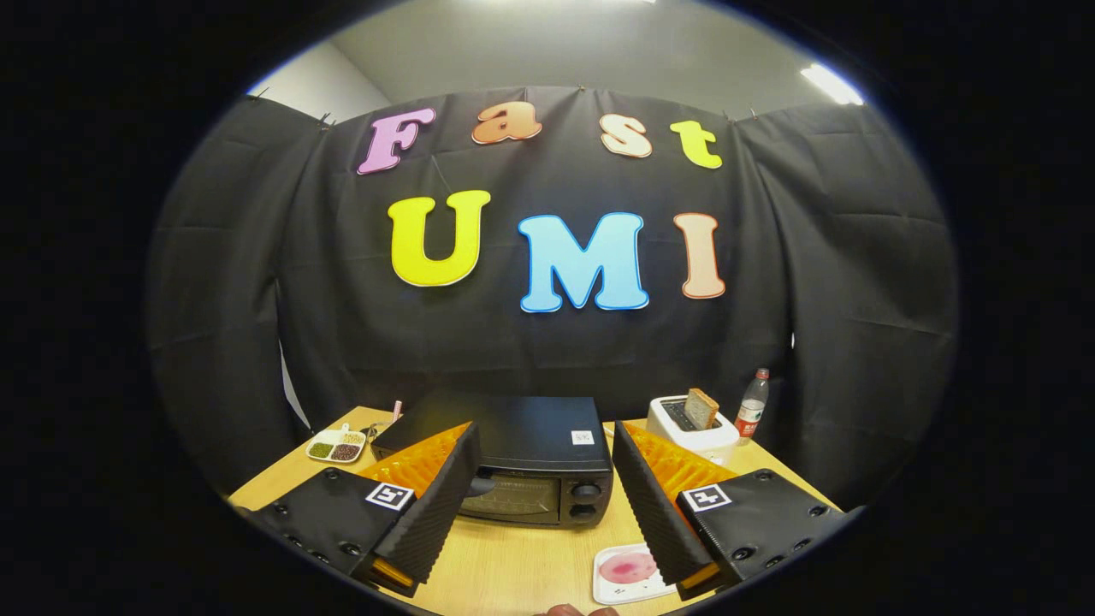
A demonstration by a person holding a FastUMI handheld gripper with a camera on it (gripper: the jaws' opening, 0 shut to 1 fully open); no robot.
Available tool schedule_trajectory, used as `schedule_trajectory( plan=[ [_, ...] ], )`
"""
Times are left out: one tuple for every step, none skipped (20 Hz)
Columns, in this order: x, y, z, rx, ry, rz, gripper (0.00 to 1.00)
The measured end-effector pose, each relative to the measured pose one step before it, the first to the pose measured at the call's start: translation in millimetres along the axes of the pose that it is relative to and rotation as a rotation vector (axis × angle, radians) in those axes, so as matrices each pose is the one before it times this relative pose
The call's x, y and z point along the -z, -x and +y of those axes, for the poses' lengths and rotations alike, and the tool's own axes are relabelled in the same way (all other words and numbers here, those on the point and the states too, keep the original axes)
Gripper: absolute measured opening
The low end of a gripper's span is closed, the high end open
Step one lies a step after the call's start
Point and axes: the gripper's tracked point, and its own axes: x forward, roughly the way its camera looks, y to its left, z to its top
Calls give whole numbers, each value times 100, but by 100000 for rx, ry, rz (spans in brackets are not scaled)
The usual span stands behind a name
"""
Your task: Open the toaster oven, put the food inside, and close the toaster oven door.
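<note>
- A black toaster oven (535,462) sits on a wooden table (513,569), just ahead of the fingers, its glass door facing them and closed; the task seems not yet begun
- A white tray (629,571) holding pink food lies in front of the oven, beside the right finger, likely staged within easy reach
- The gripper (541,496) hovers with fingers spread wide, holding nothing, framing the oven door as if lining up
- A small white sticker on the oven's top is too small to read
- Beyond stand a white toaster (691,428) with a bread slice (701,408), a water bottle (752,405) whose label is unreadable, and a divided dish (337,446) of grains
</note>
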Motion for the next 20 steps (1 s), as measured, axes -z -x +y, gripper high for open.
schedule_trajectory(
  plan=[
    [-7, -438, 515, -611, 148, 531, 98],
    [-68, -392, 424, -386, 326, 149, 98],
    [132, -412, 449, -378, 254, 247, 98],
    [161, -484, 418, -594, 143, 386, 98],
    [306, -550, 562, -718, 177, 545, 98],
    [191, -581, 525, -638, 413, 655, 98],
    [278, -441, 413, -473, 434, 866, 98],
    [232, -542, 292, -235, 321, 847, 98],
    [348, -616, 398, -326, 183, 867, 98],
    [252, -579, 327, -180, -10, 1205, 98],
    [422, -553, 224, 140, 59, 1337, 98],
    [335, -517, 236, 10, 93, 1610, 98],
    [397, -747, 244, -314, 82, 1319, 98],
    [270, -543, 235, -192, 123, 1238, 98],
    [425, -584, 299, -310, 324, 1152, 98],
    [432, -646, 307, -193, 404, 1485, 98],
    [731, -681, 177, 57, 51, 1829, 98],
    [602, -733, 198, 179, -651, 2210, 98],
    [704, -682, 402, -81, -1053, 2103, 98],
    [569, -652, 285, 197, -924, 2075, 98]
  ],
)
